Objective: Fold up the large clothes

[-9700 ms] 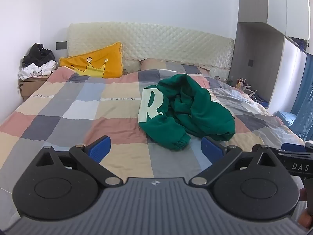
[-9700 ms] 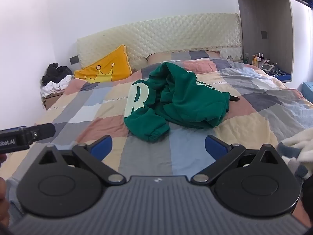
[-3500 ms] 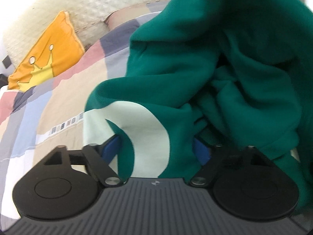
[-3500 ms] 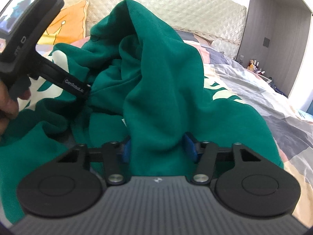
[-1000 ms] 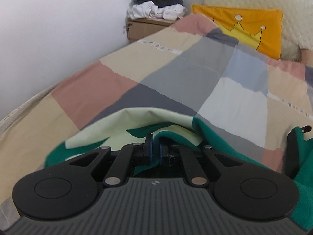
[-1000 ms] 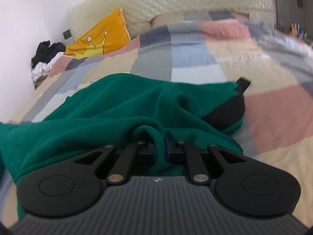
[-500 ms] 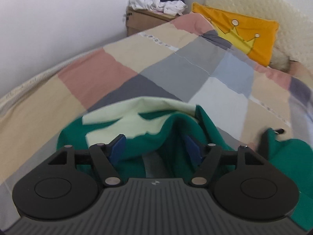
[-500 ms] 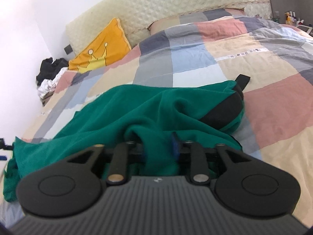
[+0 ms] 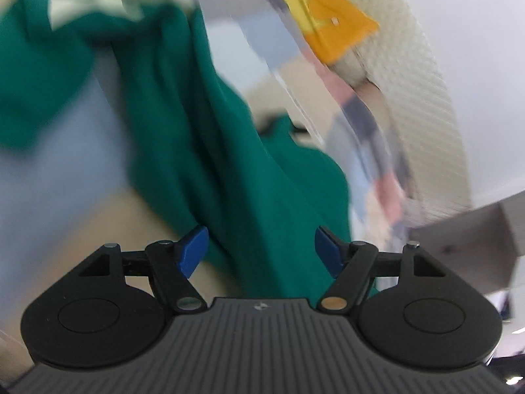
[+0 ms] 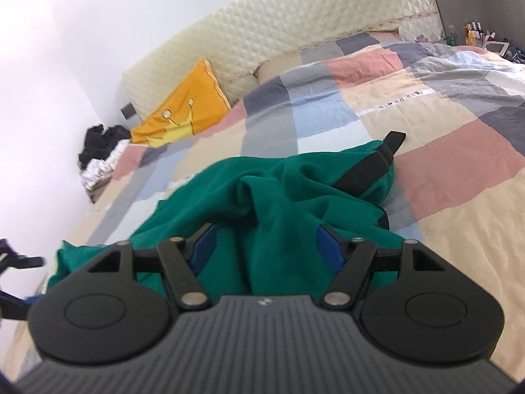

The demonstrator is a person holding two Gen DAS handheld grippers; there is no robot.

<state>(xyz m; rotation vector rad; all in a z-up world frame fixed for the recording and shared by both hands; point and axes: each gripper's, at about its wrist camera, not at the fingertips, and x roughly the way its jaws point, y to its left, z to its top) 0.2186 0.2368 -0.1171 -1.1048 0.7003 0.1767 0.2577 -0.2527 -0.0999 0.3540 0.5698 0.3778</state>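
Note:
A green hoodie [image 10: 288,190] with pale lettering and a black-lined hood lies stretched out but rumpled on the checked bedspread [image 10: 459,151]. My right gripper [image 10: 267,243] is open just above it, a ridge of green cloth lying between the blue fingers. In the blurred, tilted left wrist view the hoodie [image 9: 210,138] runs from the upper left to below my left gripper [image 9: 261,246], which is open with green cloth between its blue pads [image 9: 193,249]. Whether either gripper touches the cloth I cannot tell.
An orange crown pillow [image 10: 187,115] leans on the quilted headboard [image 10: 295,29]. A pile of black and white clothes [image 10: 101,151] sits on a bedside box at the left wall. Small bottles [image 10: 472,32] stand on a shelf at the far right.
Both grippers opened and let go of the hoodie, which now lies spread on the bed. The left gripper swung and rolled sharply, blurring its view. The right gripper lifted slightly.

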